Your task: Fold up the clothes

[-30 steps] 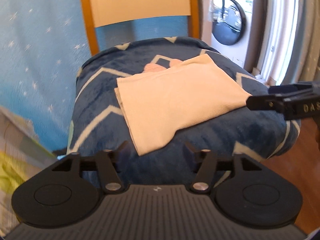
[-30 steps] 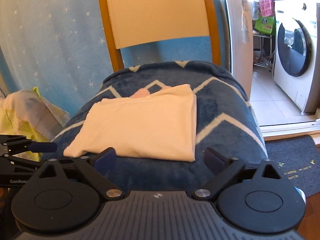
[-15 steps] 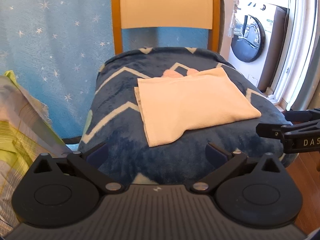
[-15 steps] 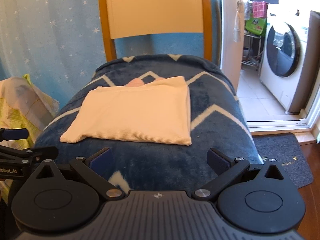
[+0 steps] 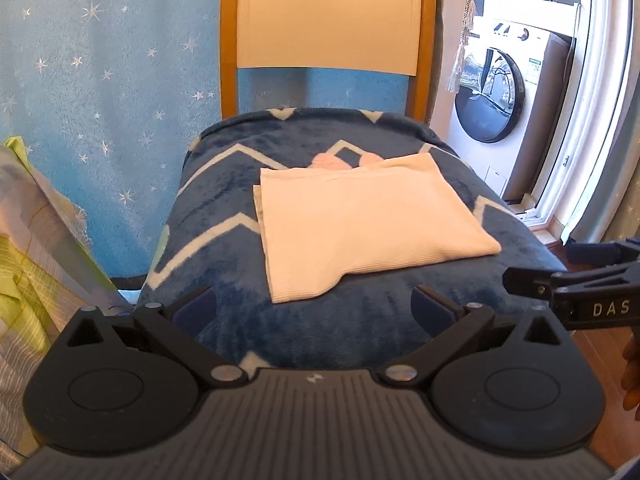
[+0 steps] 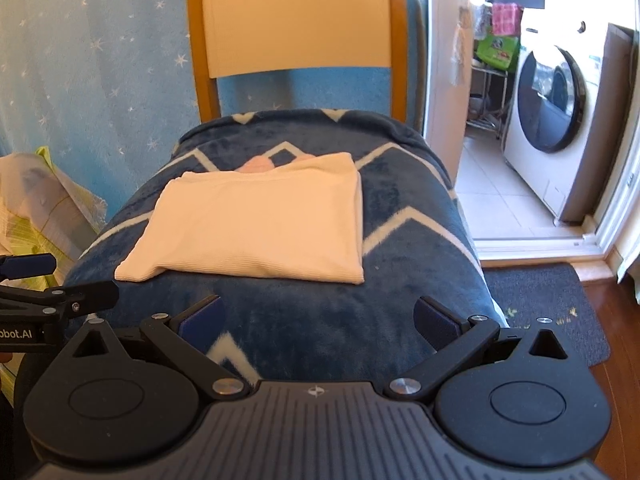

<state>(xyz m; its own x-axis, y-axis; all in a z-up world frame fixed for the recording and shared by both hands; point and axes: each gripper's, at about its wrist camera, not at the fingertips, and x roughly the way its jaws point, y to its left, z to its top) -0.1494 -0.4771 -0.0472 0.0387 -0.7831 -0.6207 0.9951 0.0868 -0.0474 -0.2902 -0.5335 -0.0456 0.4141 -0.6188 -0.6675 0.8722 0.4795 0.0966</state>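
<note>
a folded cream ribbed cotton garment (image 5: 360, 216) (image 6: 260, 224) lies flat as a neat rectangle on a navy fleece blanket with a pale zigzag pattern (image 5: 224, 208) (image 6: 408, 248), which is draped over the seat of a wooden chair with an orange frame and a light backrest (image 5: 328, 20) (image 6: 296, 20). a bit of pink fabric (image 5: 330, 161) (image 6: 258, 165) peeks out at the far edge of the cream garment, partly tucked under it.

the left tongs (image 5: 314, 304) are spread wide and hold nothing; they hover at the near edge of the blanket, apart from the garment. the right tongs (image 6: 318, 316) are likewise wide open and empty, also at the near edge of the seat, short of the garment. in the left wrist view the right tongs (image 5: 544, 276) show from the side at the right edge, and in the right wrist view the left tongs (image 6: 60, 280) show at the left edge.

to the left of the chair is a pile of green and grey striped cloth (image 5: 36, 264) (image 6: 36, 208). behind hangs a blue curtain with small white stars (image 5: 100, 60) (image 6: 92, 60). through the doorway on the right stands a white front-loading washing machine (image 5: 500, 100) (image 6: 560, 120), and a dark doormat (image 6: 548, 304) lies on the floor in front of the threshold.
</note>
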